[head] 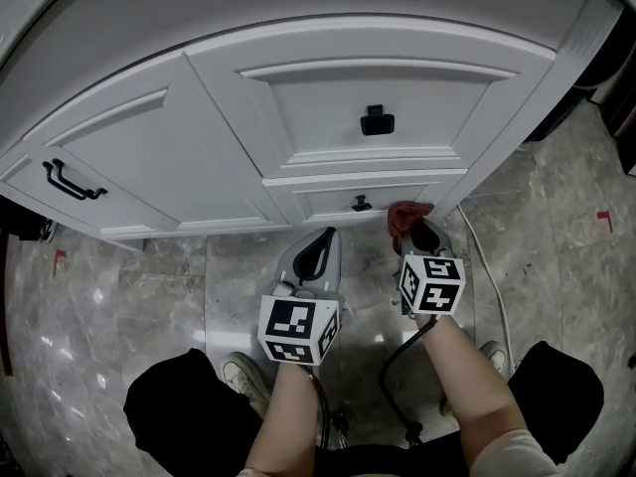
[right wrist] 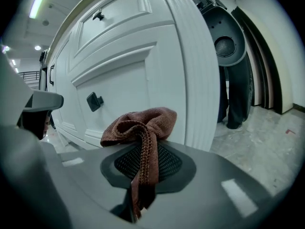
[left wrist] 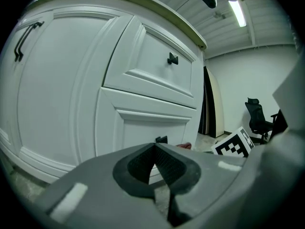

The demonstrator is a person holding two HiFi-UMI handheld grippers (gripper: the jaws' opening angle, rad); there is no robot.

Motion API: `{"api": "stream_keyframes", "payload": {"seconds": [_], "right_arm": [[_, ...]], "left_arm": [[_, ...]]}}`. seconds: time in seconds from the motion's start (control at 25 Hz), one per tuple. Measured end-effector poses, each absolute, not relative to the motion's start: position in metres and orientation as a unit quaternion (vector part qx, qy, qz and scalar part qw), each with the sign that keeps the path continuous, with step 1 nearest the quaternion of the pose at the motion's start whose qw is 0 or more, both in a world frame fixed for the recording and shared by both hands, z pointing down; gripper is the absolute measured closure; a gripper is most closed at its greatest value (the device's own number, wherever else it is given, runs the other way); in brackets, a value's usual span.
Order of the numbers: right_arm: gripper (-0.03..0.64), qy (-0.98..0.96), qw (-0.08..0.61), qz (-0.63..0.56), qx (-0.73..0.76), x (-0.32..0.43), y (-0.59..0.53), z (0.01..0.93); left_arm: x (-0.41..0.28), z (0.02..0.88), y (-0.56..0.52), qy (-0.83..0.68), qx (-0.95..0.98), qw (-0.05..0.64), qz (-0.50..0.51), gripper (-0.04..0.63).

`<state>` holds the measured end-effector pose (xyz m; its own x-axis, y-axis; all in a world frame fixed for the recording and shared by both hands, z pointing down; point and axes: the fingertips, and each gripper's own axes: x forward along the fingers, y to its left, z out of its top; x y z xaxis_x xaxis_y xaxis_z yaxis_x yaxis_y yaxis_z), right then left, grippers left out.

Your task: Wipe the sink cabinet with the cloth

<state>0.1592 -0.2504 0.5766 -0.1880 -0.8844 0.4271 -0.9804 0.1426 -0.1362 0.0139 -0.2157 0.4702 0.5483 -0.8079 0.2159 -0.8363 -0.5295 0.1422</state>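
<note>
Right claw (head: 421,235) of mine grips the reddish-brown cloth (right wrist: 143,123), bunched near the lower drawer (head: 338,199) of the sink cabinet (head: 189,157). Left claw (left wrist: 153,151) is pinched together, empty. I should press the wad flat against the panel, then sweep evenly.

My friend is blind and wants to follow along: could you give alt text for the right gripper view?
The right gripper, jaws shut on a bunched reddish-brown cloth, points at a white sink cabinet close ahead. A black knob sits on the drawer front to the left; grey marbled floor shows at right.
</note>
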Motion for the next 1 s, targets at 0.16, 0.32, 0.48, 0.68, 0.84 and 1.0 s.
{"api": "stream_keyframes", "payload": {"seconds": [0.16, 0.32, 0.48, 0.68, 0.84, 1.0], "right_arm": [[0.529, -0.717, 0.1, 0.222, 0.653, 0.192, -0.243, 0.576], [0.529, -0.715, 0.063, 0.235, 0.656, 0.2, -0.233, 0.551], [0.529, -0.739, 0.028, 0.164, 0.653, 0.185, -0.219, 0.485], [0.528, -0.765, 0.001, 0.059, 0.642, 0.16, -0.179, 0.398], [0.528, -0.774, -0.01, 0.042, 0.632, 0.146, -0.138, 0.373], [0.528, -0.773, -0.009, 0.045, 0.633, 0.144, -0.092, 0.368]], "left_arm": [[0.017, 0.473, -0.21, -0.468, 0.873, 0.113, 0.072, 0.595], [0.014, 0.457, -0.206, -0.466, 0.877, 0.098, 0.066, 0.595], [0.009, 0.426, -0.196, -0.468, 0.879, 0.063, 0.063, 0.595], [0.011, 0.365, -0.163, -0.464, 0.885, 0.007, 0.025, 0.595], [0.015, 0.34, -0.128, -0.461, 0.887, -0.012, 0.017, 0.595], [0.014, 0.329, -0.085, -0.468, 0.884, -0.013, 0.009, 0.595]]}}
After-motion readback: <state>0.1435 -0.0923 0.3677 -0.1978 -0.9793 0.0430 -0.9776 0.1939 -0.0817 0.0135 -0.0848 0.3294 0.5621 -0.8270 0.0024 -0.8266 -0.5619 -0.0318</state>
